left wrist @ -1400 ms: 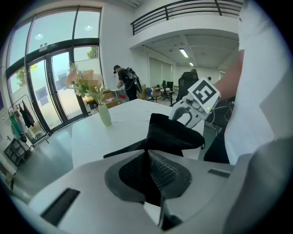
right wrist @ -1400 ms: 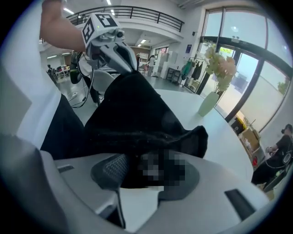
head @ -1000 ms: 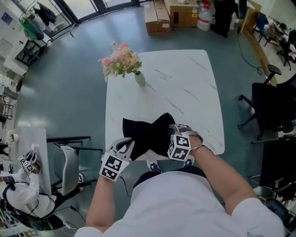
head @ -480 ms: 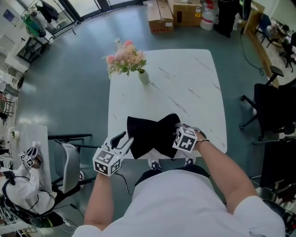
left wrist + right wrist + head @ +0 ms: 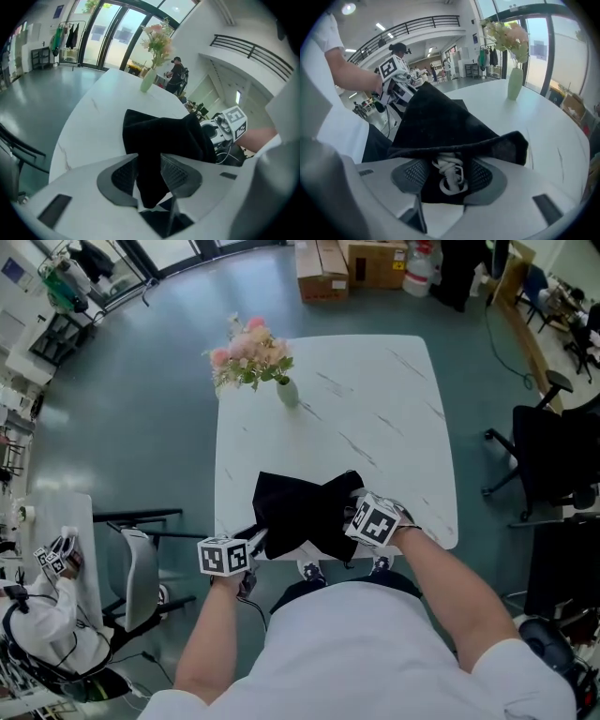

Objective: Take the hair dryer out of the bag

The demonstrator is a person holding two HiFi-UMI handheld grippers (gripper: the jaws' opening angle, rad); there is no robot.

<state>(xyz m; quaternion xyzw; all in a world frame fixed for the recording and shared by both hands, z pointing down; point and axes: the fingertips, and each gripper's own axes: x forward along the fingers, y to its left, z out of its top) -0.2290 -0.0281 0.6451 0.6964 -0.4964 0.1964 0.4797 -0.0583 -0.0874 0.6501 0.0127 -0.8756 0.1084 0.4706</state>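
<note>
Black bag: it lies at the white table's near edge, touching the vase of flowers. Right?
No: the black bag lies well apart from the vase of flowers, as the head view shows. It is at the white table's near edge.

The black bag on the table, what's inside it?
Nothing inside shows. The black bag is bunched on the white table, its fabric covering any contents; no hair dryer can be seen. Only a white drawstring shows at its edge.

1. One white table (image 5: 394, 409) is standing in the room.
2. One black bag (image 5: 305, 507) is lying on it.
3. One vase (image 5: 287, 392) of flowers is standing there.
4. Two claws are showing: the left claw (image 5: 255, 540) and the right claw (image 5: 351, 514).
5. One white cord (image 5: 449, 173) is sticking out of the bag.
</note>
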